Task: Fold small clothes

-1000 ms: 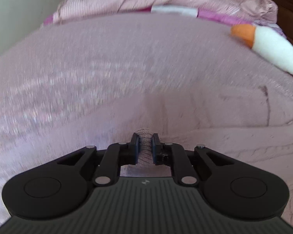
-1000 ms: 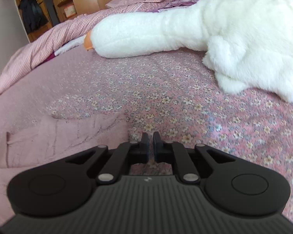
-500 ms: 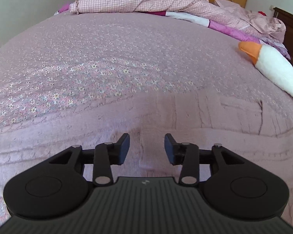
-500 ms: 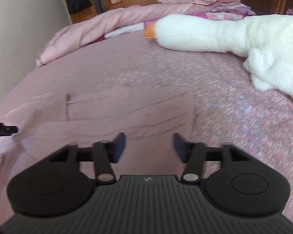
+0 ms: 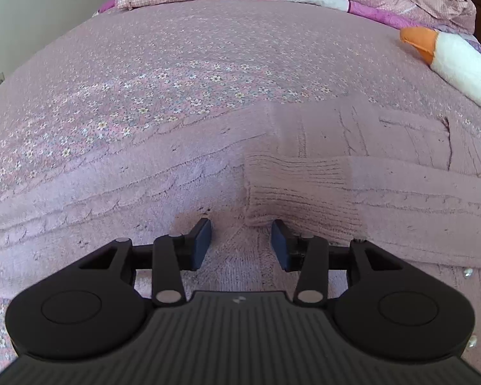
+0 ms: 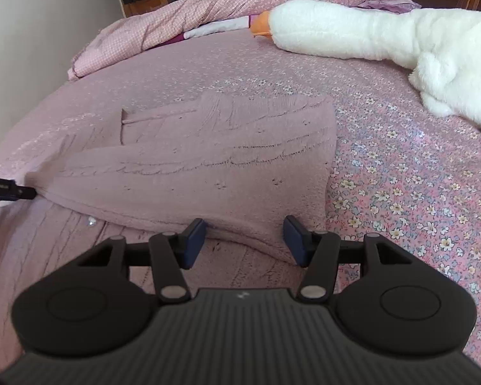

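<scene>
Holding both tools low over the dusty-pink cable-knit sweater [image 6: 208, 160], I have it lying flat on the pink floral bedspread [image 6: 400, 176], with one sleeve folded across its body. My left gripper [image 5: 240, 243] has its jaws spread apart with nothing between them, poised just short of the ribbed cuff [image 5: 298, 192] of that folded sleeve, which lies on the sweater's body just beyond the fingertips. My right gripper [image 6: 243, 240] is likewise parted and empty, sitting over the sweater's near edge by its right-hand side, where the knit meets the bedspread. In the right wrist view a fingertip of the left gripper shows at the sweater's far left end, beside the cuff. Beyond the sweater, toward the head of the bed, lies a long white plush goose with an orange beak [image 6: 352, 32], well apart from the knit, and further back a rumpled pink checked duvet [image 6: 163, 22] is heaped along the bedspread's far edge.
</scene>
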Available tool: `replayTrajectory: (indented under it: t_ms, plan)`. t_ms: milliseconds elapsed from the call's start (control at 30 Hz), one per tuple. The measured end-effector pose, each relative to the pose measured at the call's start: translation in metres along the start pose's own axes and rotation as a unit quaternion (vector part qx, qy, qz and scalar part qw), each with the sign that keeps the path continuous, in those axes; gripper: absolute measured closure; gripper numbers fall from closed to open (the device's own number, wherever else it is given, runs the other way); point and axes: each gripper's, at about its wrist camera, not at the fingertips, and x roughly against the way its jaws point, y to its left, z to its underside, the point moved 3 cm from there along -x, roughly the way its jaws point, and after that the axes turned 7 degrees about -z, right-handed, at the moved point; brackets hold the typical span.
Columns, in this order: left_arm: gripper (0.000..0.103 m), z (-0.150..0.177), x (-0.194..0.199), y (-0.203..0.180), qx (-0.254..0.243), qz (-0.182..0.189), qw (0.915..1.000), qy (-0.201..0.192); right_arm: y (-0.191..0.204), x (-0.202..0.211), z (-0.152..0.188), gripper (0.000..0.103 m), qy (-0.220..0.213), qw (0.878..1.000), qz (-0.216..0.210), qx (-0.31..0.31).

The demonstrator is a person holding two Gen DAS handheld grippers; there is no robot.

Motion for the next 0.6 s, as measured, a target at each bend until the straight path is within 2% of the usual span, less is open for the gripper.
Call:
replayTrajectory:
  t_ms: [267,500,600]
  plan:
    - [0.053,0.001,0.028,0.021,0.057,0.011,0.9983,0.001,0.011,0.031,-0.012,0.046,-0.034,0.998,-0.021,-0.047]
    - [0.053,0.007,0.061,0.037,0.077,0.008,0.9969,-0.009,0.037,0.048,-0.011,0.045,-0.023,0.997,-0.05,-0.062]
    - [0.051,0.013,0.074,0.044,0.075,0.004,0.9971,-0.011,0.046,0.052,-0.01,0.039,-0.022,0.996,-0.055,-0.064]
